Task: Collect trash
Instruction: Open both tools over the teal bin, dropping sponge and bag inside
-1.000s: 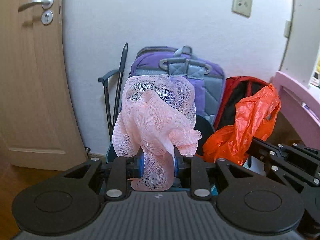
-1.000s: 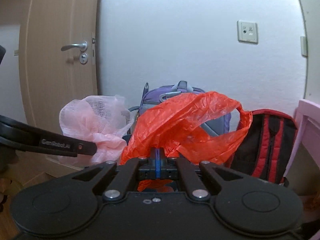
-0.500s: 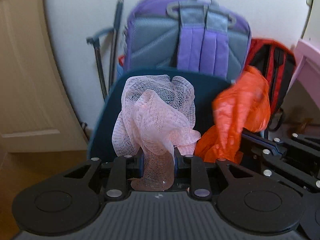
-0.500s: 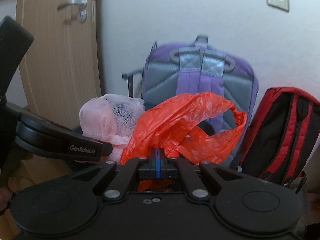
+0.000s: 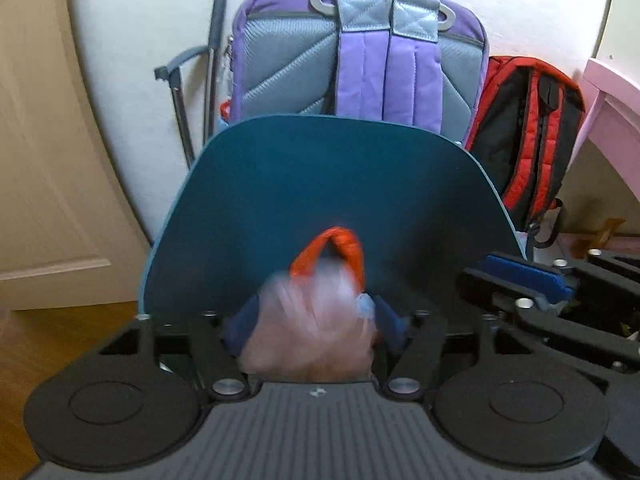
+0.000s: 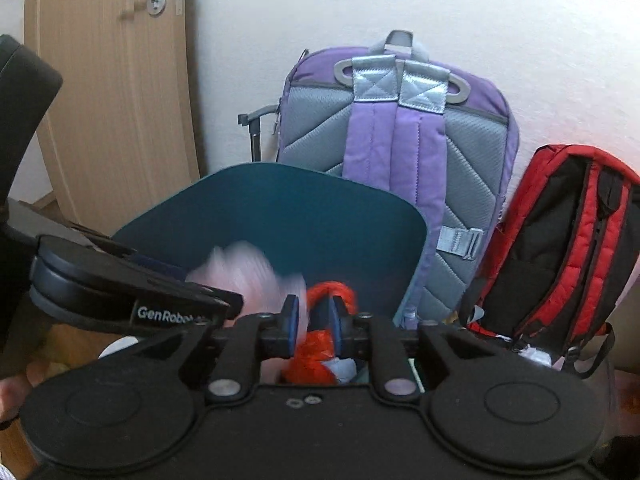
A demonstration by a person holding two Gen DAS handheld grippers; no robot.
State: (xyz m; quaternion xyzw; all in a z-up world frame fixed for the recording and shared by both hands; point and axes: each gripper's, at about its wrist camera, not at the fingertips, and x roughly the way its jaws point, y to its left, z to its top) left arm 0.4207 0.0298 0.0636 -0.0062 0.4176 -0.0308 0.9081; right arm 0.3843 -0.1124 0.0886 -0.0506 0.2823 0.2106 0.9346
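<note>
Seen from the left wrist, our left claw (image 5: 316, 320) hangs over the raised teal lid (image 5: 328, 184) of a bin, its jaws just spread apart; the pink net (image 5: 308, 328) sits between them only as a motion blur, free of the pads and, we judge, dropping into the bin below. An orange bag (image 5: 332, 252) loops up just beyond it, against the lid's inner face. Our right claw (image 5: 520, 276) reaches in from the right edge. A purple backpack (image 5: 360, 56) leans on the wall behind the lid, a red backpack (image 5: 528, 136) to its right, a door (image 5: 44, 160) at left. We hold both claws tilted down over the opening, apparently so the trash falls inside and not onto the floor. From the right wrist, our right claw (image 6: 316, 320) has also just been opening: its jaws stand a little apart, with the orange bag (image 6: 316, 356) bunched between and below them, and whether the pads touch it at all we cannot tell. The pink net (image 6: 248, 276) blurs at left, beside the left claw's arm (image 6: 132, 292), in front of the teal lid (image 6: 280, 208). The purple backpack (image 6: 400, 152) and red backpack (image 6: 560, 240) stand behind, the door (image 6: 116, 92) at left. Both pieces look all but delivered.
</note>
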